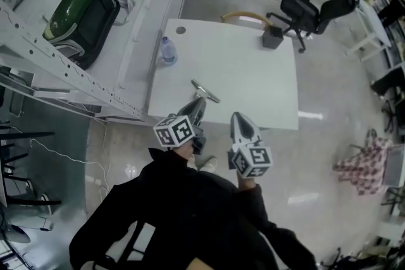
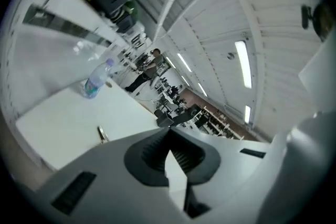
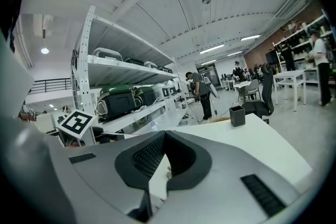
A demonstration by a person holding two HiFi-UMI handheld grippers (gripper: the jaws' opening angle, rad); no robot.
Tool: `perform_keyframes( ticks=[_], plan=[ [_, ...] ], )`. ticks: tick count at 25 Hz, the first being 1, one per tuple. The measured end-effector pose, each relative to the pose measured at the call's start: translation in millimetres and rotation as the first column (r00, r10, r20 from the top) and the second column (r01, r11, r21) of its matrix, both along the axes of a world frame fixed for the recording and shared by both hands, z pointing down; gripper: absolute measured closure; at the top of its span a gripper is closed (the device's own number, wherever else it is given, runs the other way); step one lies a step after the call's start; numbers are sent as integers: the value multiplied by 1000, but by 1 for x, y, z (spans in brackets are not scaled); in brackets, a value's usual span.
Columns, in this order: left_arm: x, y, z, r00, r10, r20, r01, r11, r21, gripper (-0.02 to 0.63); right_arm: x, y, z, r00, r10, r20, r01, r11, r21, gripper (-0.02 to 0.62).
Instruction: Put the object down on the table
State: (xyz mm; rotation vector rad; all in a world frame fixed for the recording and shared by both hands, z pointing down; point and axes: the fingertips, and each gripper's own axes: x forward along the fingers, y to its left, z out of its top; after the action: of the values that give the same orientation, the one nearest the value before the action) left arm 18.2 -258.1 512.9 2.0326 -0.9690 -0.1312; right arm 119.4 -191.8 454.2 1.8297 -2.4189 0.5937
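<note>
Between the left gripper's [image 2: 169, 136] jaws, nothing: ribbed dark pads shut tip against tip, bare tabletop behind them. Left of those tips in the left gripper view, clear of them and out of any grip, the metal object [image 2: 101, 134], slim and silvery, flat on the white table [image 2: 63, 118]. From the head view, same left gripper [image 1: 201, 100] poised just inside the table's [image 1: 253, 73] near edge, nose aimed at the metal object [image 1: 205, 91] lying slantwise just past it on the table's near-left part; contact not readable from above. Beside it, right gripper [image 1: 238, 117] at the table's near edge, well short of the metal object; in its own view, right gripper [image 3: 164, 134] likewise closed at the tips, gripping nothing, white tabletop showing through the gap lower down. Farther out, water bottle [image 1: 168, 50] upright near the table's left edge, dark box [image 1: 273, 38] at the table's far right corner. Off the table's far right corner, black office chair [image 1: 300, 9]. Along the table's left side, white shelving with green-and-black cases [image 1: 88, 3].
</note>
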Motion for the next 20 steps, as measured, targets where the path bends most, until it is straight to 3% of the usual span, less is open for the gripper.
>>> perform_keyframes(
  ticks=[2,4,6,16,20],
  plan=[
    [2,2,-15,985,18,174,-44,988,146,604,2,1,-3,1000,2,-13,-2,1000,7,606],
    [4,6,-31,945,7,328,-104,954,281,604,2,2,-4,1000,-3,-23,3,1000,19,606],
    [8,12,-44,912,-13,410,-151,918,366,604,2,2,-9,1000,-5,-29,5,999,35,606],
    [10,27,-62,891,-66,450,-164,877,452,604,-2,3,-24,997,-24,-74,31,995,90,607],
    [10,26,-63,894,-73,442,-153,877,455,604,0,1,-28,997,-12,-71,19,995,102,606]
  ],
)
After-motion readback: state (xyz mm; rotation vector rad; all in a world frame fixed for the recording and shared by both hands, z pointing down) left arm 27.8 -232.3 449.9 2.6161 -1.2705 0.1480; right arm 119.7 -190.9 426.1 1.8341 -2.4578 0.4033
